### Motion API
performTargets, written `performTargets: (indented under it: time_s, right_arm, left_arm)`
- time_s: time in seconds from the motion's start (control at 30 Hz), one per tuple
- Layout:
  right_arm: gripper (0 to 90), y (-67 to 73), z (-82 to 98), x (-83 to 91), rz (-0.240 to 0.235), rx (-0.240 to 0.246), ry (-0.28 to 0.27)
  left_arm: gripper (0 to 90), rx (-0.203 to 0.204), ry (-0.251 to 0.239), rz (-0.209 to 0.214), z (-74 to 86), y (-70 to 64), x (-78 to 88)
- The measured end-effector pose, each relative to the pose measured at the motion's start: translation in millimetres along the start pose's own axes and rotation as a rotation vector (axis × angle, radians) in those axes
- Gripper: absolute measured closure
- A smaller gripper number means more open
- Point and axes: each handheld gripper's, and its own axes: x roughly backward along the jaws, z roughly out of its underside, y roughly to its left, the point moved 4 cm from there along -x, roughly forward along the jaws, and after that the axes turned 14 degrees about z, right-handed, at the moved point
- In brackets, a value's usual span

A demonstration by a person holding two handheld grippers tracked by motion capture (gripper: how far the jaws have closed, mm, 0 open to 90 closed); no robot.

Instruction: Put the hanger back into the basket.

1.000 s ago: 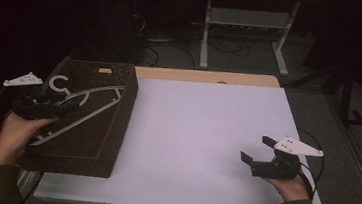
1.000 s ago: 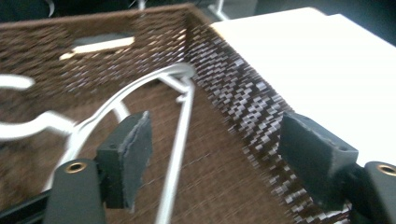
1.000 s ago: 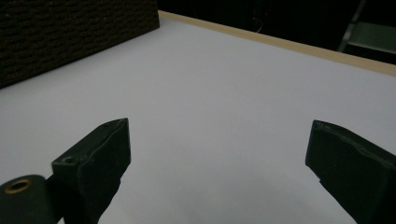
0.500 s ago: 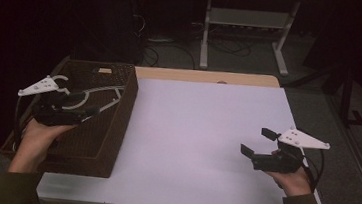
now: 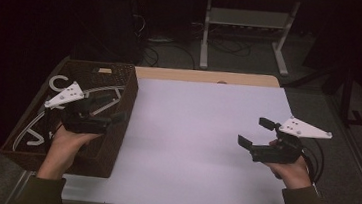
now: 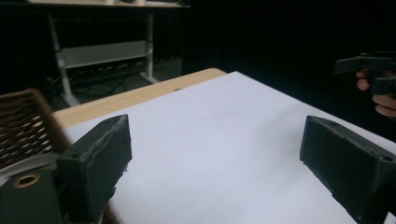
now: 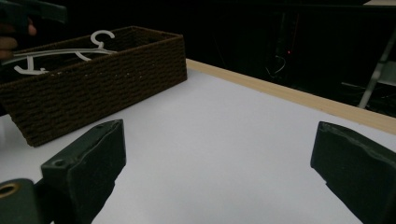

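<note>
A brown woven basket (image 5: 114,151) stands on the left of the table and holds white clothes hangers (image 5: 60,84). My left gripper (image 5: 110,109) hovers over the basket's right side, open and holding nothing, its jaws pointing toward the white tabletop (image 5: 196,128). My right gripper (image 5: 255,133) is held above the table's right side, open and holding nothing, facing left. In the right gripper view, the right gripper (image 7: 219,144) looks across at the basket (image 7: 102,79) and hangers (image 7: 70,52). The left gripper (image 6: 215,140) faces the white surface in its own view.
A bare wooden strip (image 5: 206,77) runs along the table's far edge. Behind the table stands a metal-legged stand (image 5: 247,23) with cables on the dark floor. The other hand's gripper (image 6: 369,70) shows far right in the left gripper view.
My left gripper has moved rightward over the basket toward the white surface. The right gripper has risen slightly and shifted a little away from the near edge.
</note>
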Motion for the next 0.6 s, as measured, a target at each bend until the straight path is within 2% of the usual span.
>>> performTargets:
  time_s: [0.23, 0.33, 0.43, 0.6]
  right_arm:
    - [1.4, 4.2, -13.1, 0.6, -0.030, -0.019, -0.043]
    - [1.4, 4.7, -19.0, 0.8, -0.042, -0.035, -0.064]
    - [1.4, 5.1, -24.0, 1.2, -0.047, -0.030, -0.074]
    - [1.4, 4.8, -32.5, 4.9, -0.062, -0.035, -0.121]
  left_arm:
    - [6.7, -0.022, -0.035, 0.036, 3.3, -6.7, -12.7]
    - [5.4, -0.014, -0.039, 0.051, 6.8, -6.9, -14.5]
    - [3.4, -0.020, -0.056, 0.051, 8.6, -7.4, -15.0]
    - [2.6, -0.018, -0.073, 0.048, 12.2, -7.1, -15.1]
